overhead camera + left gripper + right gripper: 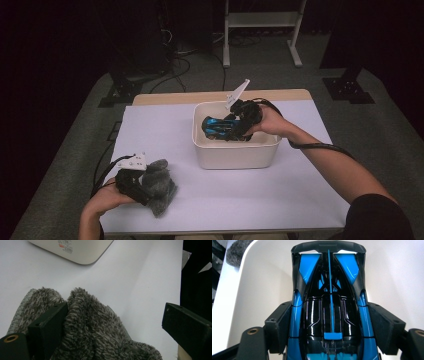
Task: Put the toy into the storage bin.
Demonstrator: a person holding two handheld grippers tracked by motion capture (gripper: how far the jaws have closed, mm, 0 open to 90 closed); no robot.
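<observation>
- Placement step is in hand, as I judge it: my right tongs [239, 125] carry the blue and black toy car [329, 312] inside the white bin [235, 152], low over its floor.
- Seen from the right gripper view, the pads press on both flanks of the car, so the grip is firm and the jaws stand wide only because the body is wide.
- Whether the wheels already touch the floor of the bin I cannot tell.
- My left tongs [112, 327] wait on the desk [260, 190], well to the near left of the bin, with jaws apart.
- One jaw lies against the grey fuzzy cloth [97, 332]; the other stands clear of it, so nothing is clamped there.
- Next move, I reckon: settle the car on the floor of the bin, spread the right jaws, and lift straight up without snagging its rear wing.
</observation>
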